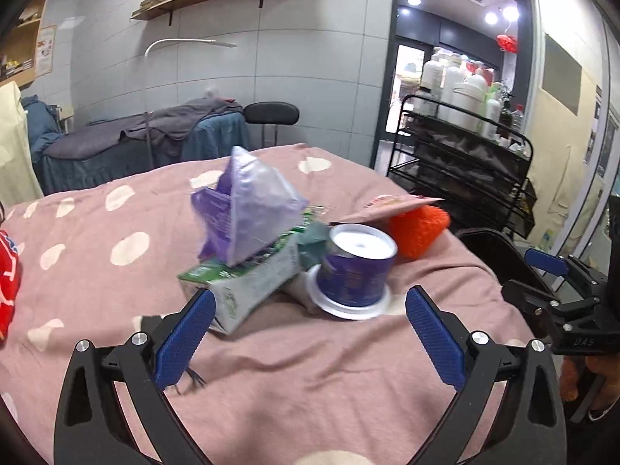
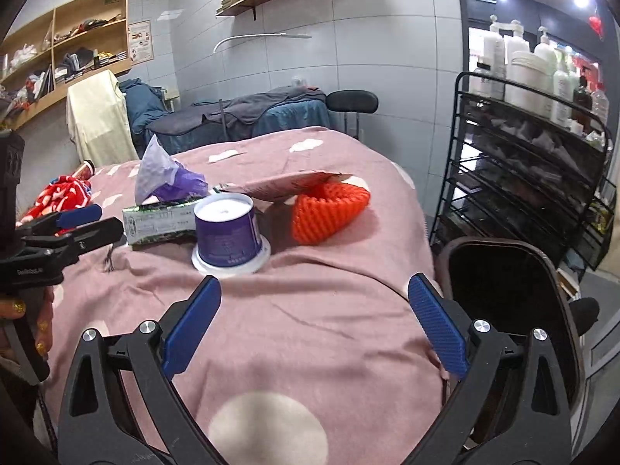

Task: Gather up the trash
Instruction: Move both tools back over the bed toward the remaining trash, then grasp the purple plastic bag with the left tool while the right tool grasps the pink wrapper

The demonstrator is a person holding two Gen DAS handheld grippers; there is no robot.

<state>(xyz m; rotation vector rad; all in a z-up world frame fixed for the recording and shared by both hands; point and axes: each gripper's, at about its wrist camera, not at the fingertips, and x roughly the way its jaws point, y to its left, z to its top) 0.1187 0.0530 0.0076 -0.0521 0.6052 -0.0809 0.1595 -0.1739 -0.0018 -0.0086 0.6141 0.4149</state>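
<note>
The trash sits in one loose heap near the middle of the pink dotted bedspread, which is probably why both tools face it from the near edge. Nearest is a purple cup standing upside down on its white rim, so its flat base points up and its sides are free to be pinched. Touching it on the left lies a green carton, flattened on its side, with a crumpled purple wrapper resting on top of it; that stack looks light and likely to slide apart if the carton is lifted first. Behind the cup a pink paper sheet leans over an orange foam net, which props it off the cloth. The left gripper is spread wide and holds nothing, its left pad just beside the carton's near corner and the cup between the lines of its fingers, so it seems set to close on one of them. The right gripper is equally wide and empty, hovering over bare cloth, short of the cup. A dark bin stands off the bed's right edge, near the right gripper, a sensible drop point. A red cloth lies at the far left, apart from the heap.
</note>
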